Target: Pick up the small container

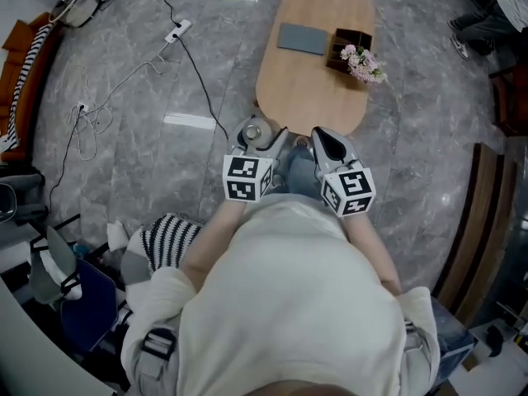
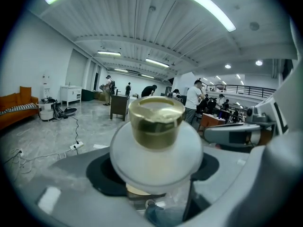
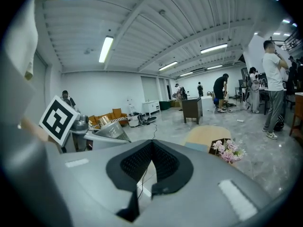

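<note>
Person's white sweater (image 1: 289, 304) fills the foreground. Left tool (image 1: 264, 141) grips the small container (image 2: 156, 136) (frosted body, gold cap), near the closer end of the oval wooden surface (image 1: 309, 81). Right tool (image 3: 151, 145) closed, empty, just beside.

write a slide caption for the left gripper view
Left gripper, jaws closed on the gold-capped small container, held above the grey floor.

We wear a cream sweatshirt (image 1: 289, 304) and blue jeans (image 1: 301, 172); our grey left gripper (image 1: 260, 132) and right gripper (image 1: 320, 137) carry black-and-white marker cubes (image 1: 247, 178).
</note>
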`<state>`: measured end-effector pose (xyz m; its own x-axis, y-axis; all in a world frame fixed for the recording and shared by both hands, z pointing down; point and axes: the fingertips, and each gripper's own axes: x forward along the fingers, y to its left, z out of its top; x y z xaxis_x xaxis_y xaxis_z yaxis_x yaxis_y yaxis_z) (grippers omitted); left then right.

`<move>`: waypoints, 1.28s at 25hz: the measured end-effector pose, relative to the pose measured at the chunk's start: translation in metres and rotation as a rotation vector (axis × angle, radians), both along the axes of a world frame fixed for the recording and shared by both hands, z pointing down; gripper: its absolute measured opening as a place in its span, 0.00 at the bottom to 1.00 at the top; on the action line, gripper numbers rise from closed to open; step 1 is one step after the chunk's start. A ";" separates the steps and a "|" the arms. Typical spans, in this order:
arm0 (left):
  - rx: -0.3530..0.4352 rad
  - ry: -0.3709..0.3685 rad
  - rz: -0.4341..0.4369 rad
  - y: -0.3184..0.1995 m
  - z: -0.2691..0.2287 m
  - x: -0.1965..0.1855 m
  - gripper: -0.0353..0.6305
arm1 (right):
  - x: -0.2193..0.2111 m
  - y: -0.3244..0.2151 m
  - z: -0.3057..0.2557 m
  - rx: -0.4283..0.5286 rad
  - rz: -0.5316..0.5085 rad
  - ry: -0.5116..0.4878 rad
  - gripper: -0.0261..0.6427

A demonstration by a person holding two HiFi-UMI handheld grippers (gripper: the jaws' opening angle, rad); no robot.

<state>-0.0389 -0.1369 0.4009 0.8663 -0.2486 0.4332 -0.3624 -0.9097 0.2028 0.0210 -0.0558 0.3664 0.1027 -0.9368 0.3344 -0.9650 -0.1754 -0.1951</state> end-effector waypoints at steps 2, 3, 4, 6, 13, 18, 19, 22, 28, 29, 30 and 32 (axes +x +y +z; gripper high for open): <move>0.002 0.010 -0.009 -0.003 -0.006 -0.003 0.57 | -0.001 -0.002 -0.005 0.014 -0.008 0.009 0.04; 0.007 0.013 -0.013 -0.004 -0.007 -0.005 0.57 | -0.003 -0.002 -0.006 0.018 -0.012 0.012 0.04; 0.012 0.014 -0.017 -0.005 -0.008 -0.007 0.57 | -0.004 -0.003 -0.007 0.022 -0.015 0.013 0.04; 0.017 0.015 -0.024 -0.005 -0.009 -0.012 0.57 | -0.006 -0.003 -0.007 0.026 -0.019 0.011 0.04; 0.015 0.020 -0.045 -0.009 -0.012 -0.020 0.57 | -0.004 -0.008 -0.008 0.033 -0.004 0.007 0.04; 0.013 0.026 -0.051 -0.009 -0.013 -0.019 0.57 | -0.003 -0.007 -0.008 0.027 0.000 0.021 0.04; 0.014 0.027 -0.049 -0.009 -0.014 -0.017 0.57 | -0.003 -0.006 -0.007 0.026 0.000 0.020 0.04; 0.014 0.026 -0.040 -0.009 -0.014 -0.016 0.57 | -0.002 -0.007 -0.006 0.023 0.002 0.020 0.04; 0.015 0.031 -0.034 -0.010 -0.014 -0.010 0.57 | 0.002 -0.009 -0.005 0.024 0.007 0.025 0.04; 0.016 0.030 -0.032 -0.010 -0.013 -0.009 0.57 | 0.003 -0.009 -0.004 0.025 0.006 0.026 0.04; 0.017 0.029 -0.030 -0.010 -0.013 -0.008 0.57 | 0.004 -0.010 -0.004 0.025 0.005 0.027 0.04; 0.016 0.029 -0.026 -0.010 -0.014 -0.008 0.57 | 0.003 -0.011 -0.004 0.023 0.001 0.033 0.04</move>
